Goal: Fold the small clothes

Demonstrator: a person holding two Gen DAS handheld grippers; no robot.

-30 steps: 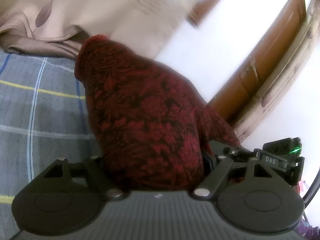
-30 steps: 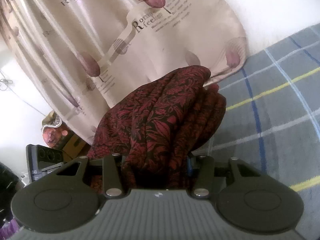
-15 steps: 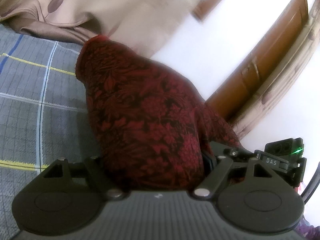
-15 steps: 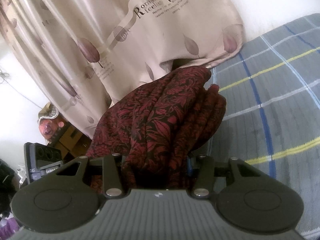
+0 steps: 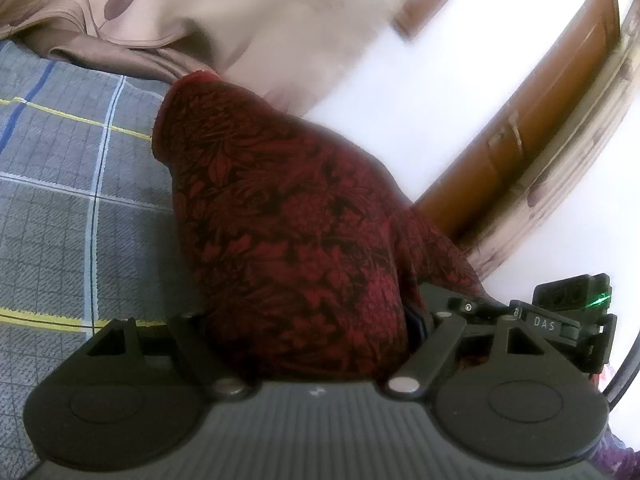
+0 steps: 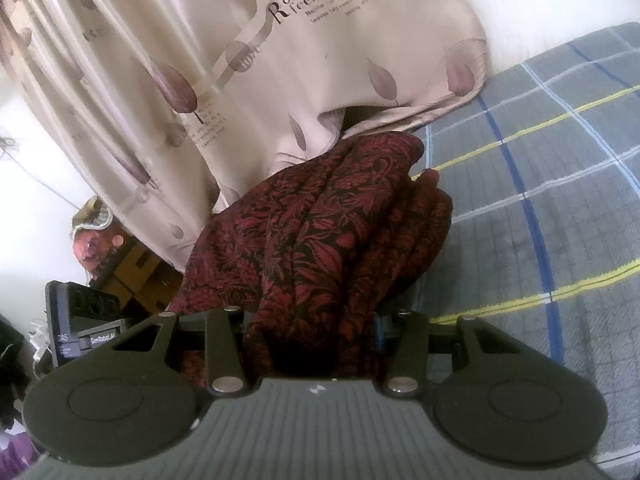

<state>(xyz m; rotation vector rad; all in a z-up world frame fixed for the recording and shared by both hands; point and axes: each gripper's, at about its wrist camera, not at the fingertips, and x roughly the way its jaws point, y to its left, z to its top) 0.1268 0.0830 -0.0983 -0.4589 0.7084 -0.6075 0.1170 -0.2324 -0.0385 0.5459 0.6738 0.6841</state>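
The dark red cloth (image 5: 288, 216) with a leaf pattern is held up above the bed (image 5: 60, 200), which has a grey checked cover with blue, white and yellow lines. The cloth is bunched and fills the gap of both tongs.

The left tongs (image 5: 308, 320) stand rather wide, and a thick bundle of the cloth sits between them; the fingertips are hidden under the cloth, but the cloth hangs from this grip. The right tongs (image 6: 316, 320) are about half closed and also grip a folded bundle of the cloth (image 6: 332, 224), with several pleats that run away from the camera.

Seen from the cloth, the bed lies below and to the left in the left view, and to the right in the right view. Behind the cloth hangs a beige curtain (image 6: 248, 64) with purple leaves and printed words; its lower edge rests on the bed just behind the cloth. In the left view, a wooden door (image 5: 532, 128) stands to the right of the cloth.
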